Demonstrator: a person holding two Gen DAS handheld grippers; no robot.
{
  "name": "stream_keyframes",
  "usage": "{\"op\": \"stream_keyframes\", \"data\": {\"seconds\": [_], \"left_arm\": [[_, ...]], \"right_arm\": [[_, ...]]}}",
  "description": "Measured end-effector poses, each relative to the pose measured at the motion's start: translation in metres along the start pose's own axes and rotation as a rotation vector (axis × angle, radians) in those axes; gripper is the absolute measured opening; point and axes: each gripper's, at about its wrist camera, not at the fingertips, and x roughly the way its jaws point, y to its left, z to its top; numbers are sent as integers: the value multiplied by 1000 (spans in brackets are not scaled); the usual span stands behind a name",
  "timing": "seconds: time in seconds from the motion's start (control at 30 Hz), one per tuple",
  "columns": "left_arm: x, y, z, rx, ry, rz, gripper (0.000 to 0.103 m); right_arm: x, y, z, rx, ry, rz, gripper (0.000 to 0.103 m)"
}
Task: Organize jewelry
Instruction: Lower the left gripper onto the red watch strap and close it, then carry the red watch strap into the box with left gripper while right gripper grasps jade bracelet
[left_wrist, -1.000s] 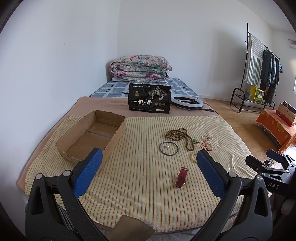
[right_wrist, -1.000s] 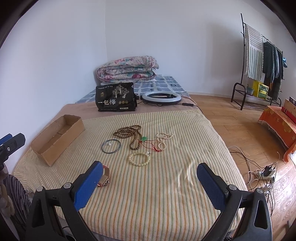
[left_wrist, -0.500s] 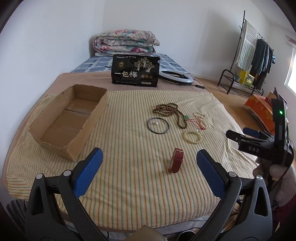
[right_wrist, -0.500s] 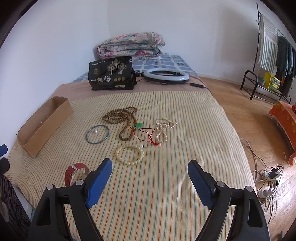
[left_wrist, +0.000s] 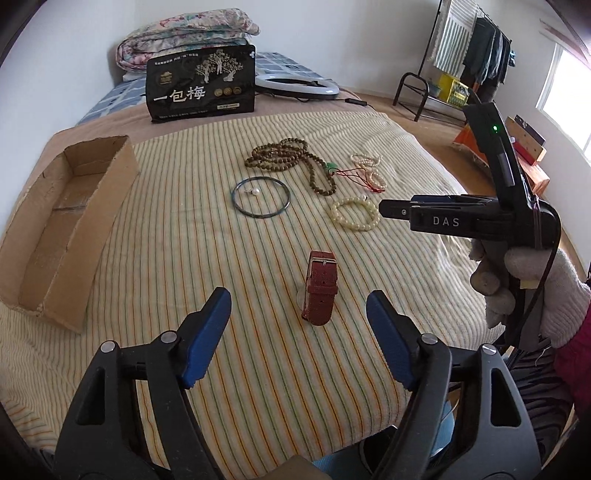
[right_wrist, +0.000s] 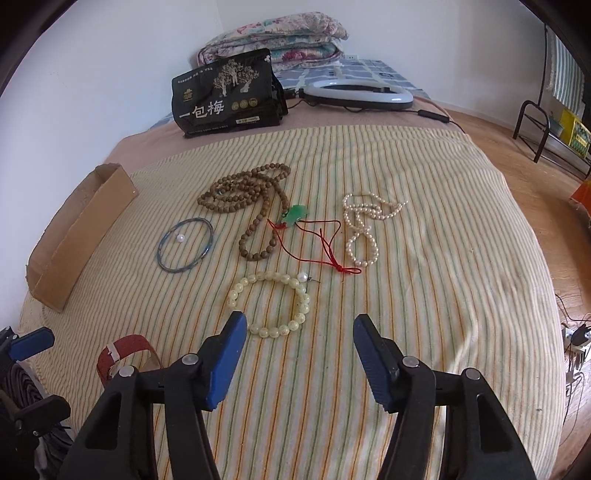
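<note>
Both jaw pairs spread wide, nothing held. L gripper (left_wrist: 298, 325) low over striped cloth (left_wrist: 258, 387), red strap (left_wrist: 320, 287) standing on edge just ahead, between the fingers. R gripper (right_wrist: 297, 350) near pale bead bracelet (right_wrist: 269, 303), just short of it.

Jewelry all loose on cloth, none in box (left_wrist: 62, 221); box at left edge, well apart from the pile.

Risks, as judged:
- strap upright on soft bedding: brush from one finger could tip it flat, harder pinch after
- brown beads (right_wrist: 247, 206), green pendant (right_wrist: 295, 215) w/ red cord (right_wrist: 325, 243) and pearl strand (right_wrist: 360, 229) lie close, cord crossing the beads: lifting one may drag another
- small pearl (right_wrist: 180, 238) inside blue bangle (right_wrist: 185, 244) could roll into a fold if bangle is swept
- second small pearl (right_wrist: 303, 276) touching bracelet, poss. a stud w/ pin, too small to tell; likely knocked off on grab
- grippers near each other, may clash

Count: strap 1, bangle 1, bracelet 1, brown bead string 1, pendant on cord 1, pearl strand 1 (maybe 2, looped), small pearls 2, box 1, black bag (right_wrist: 227, 94) 1, ring light (right_wrist: 356, 92) 1
</note>
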Motion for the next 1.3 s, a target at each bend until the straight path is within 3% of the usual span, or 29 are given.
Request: {"op": "stream_keyframes", "data": {"seconds": [0.4, 0.47, 0.67, 0.83, 1.0, 1.1, 1.3], "left_arm": [[31, -7, 3, 83, 7, -34, 78], [35, -6, 4, 76, 14, -35, 72], [44, -3, 6, 64, 18, -34, 67], [48, -3, 6, 65, 26, -34, 54], [49, -2, 6, 69, 25, -38, 31], [48, -2, 7, 73, 18, -31, 20], [46, 5, 9, 53, 6, -22, 20]], "right_arm": [[37, -5, 9, 31, 74, -1, 40], [40, -2, 9, 20, 76, -11, 39], [44, 3, 9, -14, 82, -37, 34], [45, 12, 7, -71, 82, -41, 20], [45, 13, 8, -69, 80, -13, 6], [44, 12, 8, -59, 76, 2, 5], [31, 16, 9, -49, 45, 40, 5]]}}
